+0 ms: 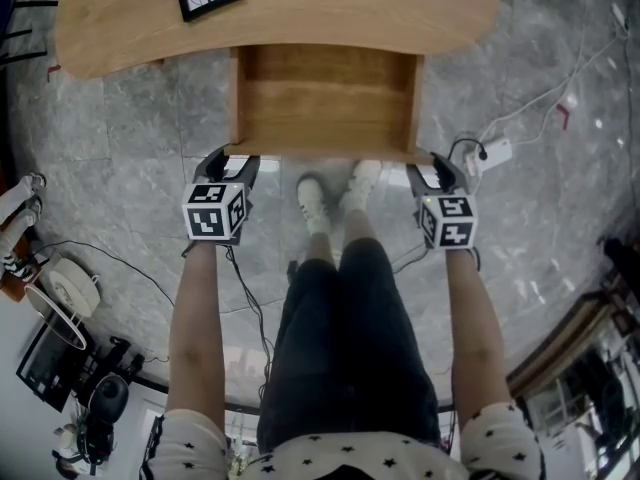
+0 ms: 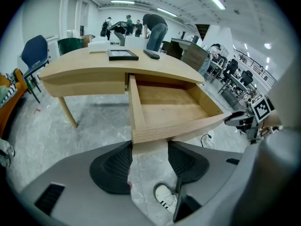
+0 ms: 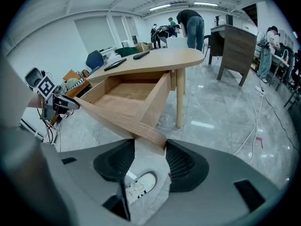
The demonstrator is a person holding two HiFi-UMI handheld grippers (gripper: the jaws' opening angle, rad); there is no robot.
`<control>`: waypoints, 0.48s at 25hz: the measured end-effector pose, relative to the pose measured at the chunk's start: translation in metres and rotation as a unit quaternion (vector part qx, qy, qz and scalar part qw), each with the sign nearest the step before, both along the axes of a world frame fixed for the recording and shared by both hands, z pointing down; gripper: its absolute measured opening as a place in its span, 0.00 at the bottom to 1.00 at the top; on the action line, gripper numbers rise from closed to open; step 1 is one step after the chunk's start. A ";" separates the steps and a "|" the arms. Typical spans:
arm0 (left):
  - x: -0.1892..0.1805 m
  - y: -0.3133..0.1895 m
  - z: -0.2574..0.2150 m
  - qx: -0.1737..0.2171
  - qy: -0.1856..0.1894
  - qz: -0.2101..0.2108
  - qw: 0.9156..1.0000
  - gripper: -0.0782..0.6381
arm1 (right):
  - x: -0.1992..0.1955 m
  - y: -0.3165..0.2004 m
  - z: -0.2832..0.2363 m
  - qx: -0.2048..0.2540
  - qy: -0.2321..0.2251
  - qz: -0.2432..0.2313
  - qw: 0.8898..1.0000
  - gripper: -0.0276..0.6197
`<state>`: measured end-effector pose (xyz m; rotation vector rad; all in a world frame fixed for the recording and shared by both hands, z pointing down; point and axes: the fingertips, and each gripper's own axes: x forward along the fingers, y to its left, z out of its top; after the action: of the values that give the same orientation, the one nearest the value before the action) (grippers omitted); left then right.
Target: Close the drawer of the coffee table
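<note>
Looking down on a pale wooden bench (image 1: pixel 440 13) standing on a grey marbled floor (image 1: pixel 140 168). At left, left gripper (image 1: pixel 232 158), fingers spread, straddling the left front corner of the drawer (image 1: pixel 325 103); corner wood between the pads, no telling whether pressed or only touching. In the middle, drawer standing well out from under the bench toward the person, empty, bare wood, no handle in sight. At right, right gripper (image 1: pixel 437 168), fingers likewise spread around the right front corner. Probably a stiff, fairly light wooden box, hard and a little slick against the pads, nothing fragile about it. Best met on the front panel near both corners, as now, and pushed evenly; likely to skew and bind in its opening if shoved harder from one side. Worth keeping fingers out of the closing gap under the bench top.
</note>
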<state>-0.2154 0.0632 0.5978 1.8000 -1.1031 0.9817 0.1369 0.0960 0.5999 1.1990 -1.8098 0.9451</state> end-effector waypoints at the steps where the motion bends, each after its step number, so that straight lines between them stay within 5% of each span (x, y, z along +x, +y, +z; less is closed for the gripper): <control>1: 0.000 0.000 0.001 0.000 -0.001 0.000 1.000 0.46 | 0.000 0.000 0.001 0.000 0.000 0.000 1.000 0.38; 12: -0.001 -0.011 0.005 0.003 -0.006 0.002 1.000 0.46 | -0.001 -0.009 0.005 0.000 -0.001 0.006 1.000 0.38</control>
<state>-0.2163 0.0525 0.6026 1.8033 -1.1114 0.9925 0.1359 0.0872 0.6050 1.2103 -1.8069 0.9534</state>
